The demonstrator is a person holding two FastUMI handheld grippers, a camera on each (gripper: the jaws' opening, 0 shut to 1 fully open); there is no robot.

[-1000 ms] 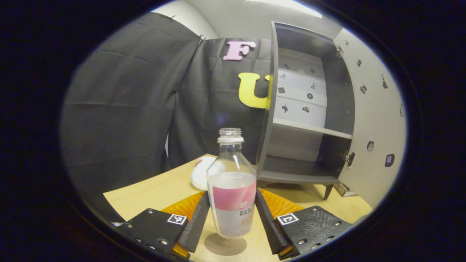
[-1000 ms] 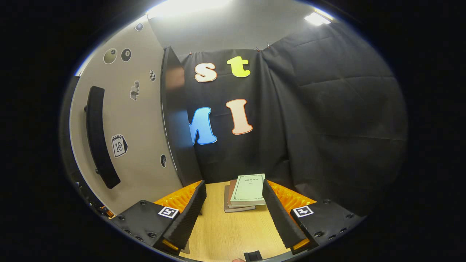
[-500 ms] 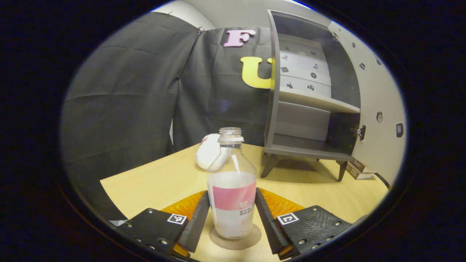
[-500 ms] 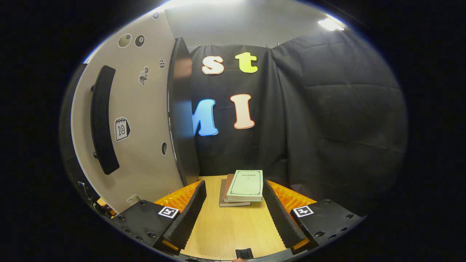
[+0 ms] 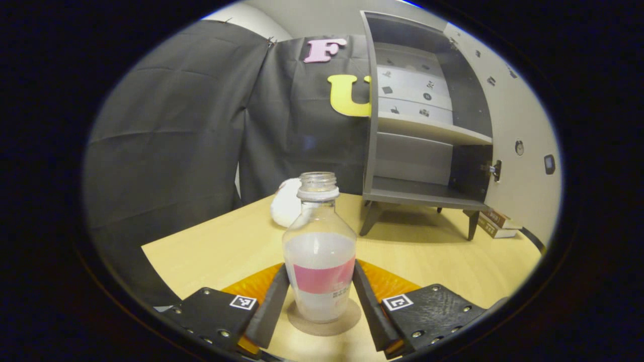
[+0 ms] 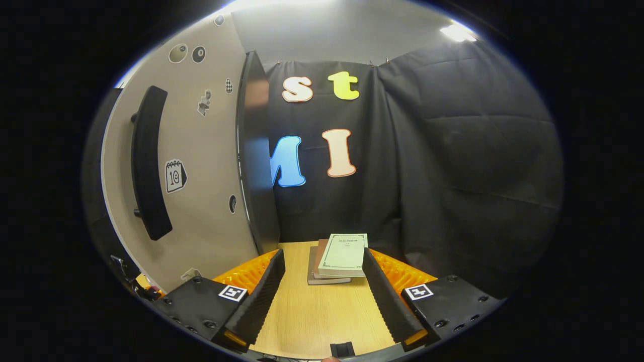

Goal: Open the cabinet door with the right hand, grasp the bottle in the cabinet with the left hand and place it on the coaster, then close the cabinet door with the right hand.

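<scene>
The bottle [image 5: 319, 261] has come down over the last second and now stands on the coaster [image 5: 324, 322], on the table [image 5: 216, 251] in front of the open cabinet [image 5: 427, 130]. The left gripper [image 5: 320, 296] fingers still press both sides of the bottle. Placement appears complete; release is next. The right gripper [image 6: 322, 289] is spread and empty, beside the door [image 6: 201, 166], near its handle [image 6: 148, 161].

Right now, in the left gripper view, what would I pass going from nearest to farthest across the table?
Left gripper closed on the bottle, which stands on the coaster → white round thing → open cabinet → black cloth wall.
</scene>
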